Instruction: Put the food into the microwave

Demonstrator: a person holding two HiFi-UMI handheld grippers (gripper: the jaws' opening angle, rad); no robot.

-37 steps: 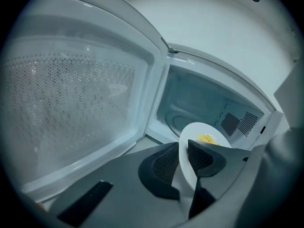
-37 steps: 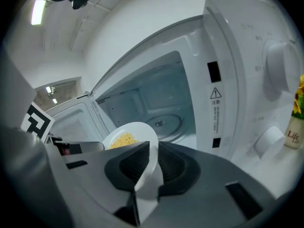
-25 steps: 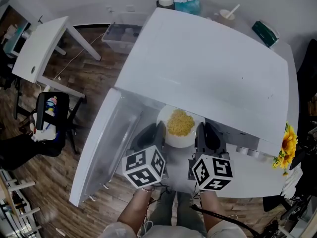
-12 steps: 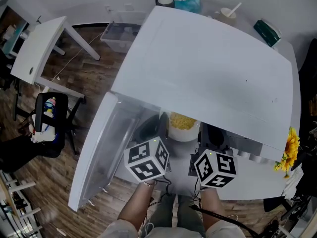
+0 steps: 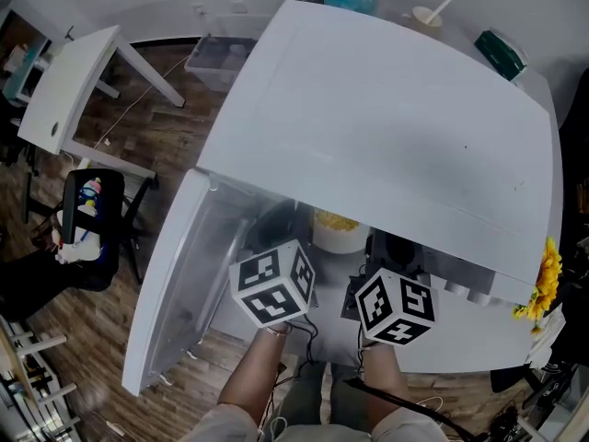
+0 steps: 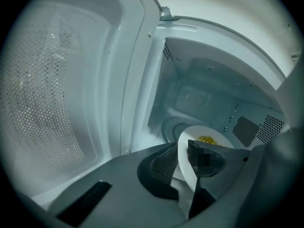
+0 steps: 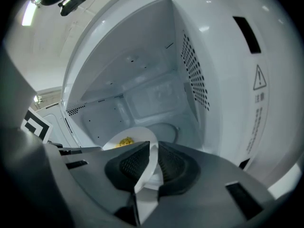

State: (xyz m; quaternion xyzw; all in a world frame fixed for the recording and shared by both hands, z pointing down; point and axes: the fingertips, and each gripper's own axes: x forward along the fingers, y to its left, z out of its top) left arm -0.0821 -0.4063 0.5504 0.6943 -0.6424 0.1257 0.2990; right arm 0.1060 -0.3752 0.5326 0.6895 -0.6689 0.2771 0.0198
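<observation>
A white bowl (image 5: 337, 237) of yellow food (image 5: 334, 219) sits half under the top of the white microwave (image 5: 386, 127), at the mouth of its cavity. The door (image 5: 189, 274) hangs open to the left. My left gripper (image 5: 281, 233) is shut on the bowl's left rim (image 6: 183, 151), the rim pinched between its pads. On the opposite side, my right gripper (image 5: 391, 247) is shut on the right rim (image 7: 151, 151). Both gripper views look into the cavity, with the food (image 6: 206, 139) (image 7: 125, 141) above the round turntable (image 7: 164, 127).
The cavity's vented right wall (image 7: 194, 75) stands close beside the right gripper, the door's mesh window (image 6: 42, 94) beside the left. A white table (image 5: 69, 76), a chair (image 5: 87, 215) and a clear bin (image 5: 216, 63) stand on the floor to the left. A sunflower (image 5: 538, 279) is at the right.
Both grippers have carried the bowl forward into the microwave's opening. More of the bowl and food is now hidden under the microwave's top.
</observation>
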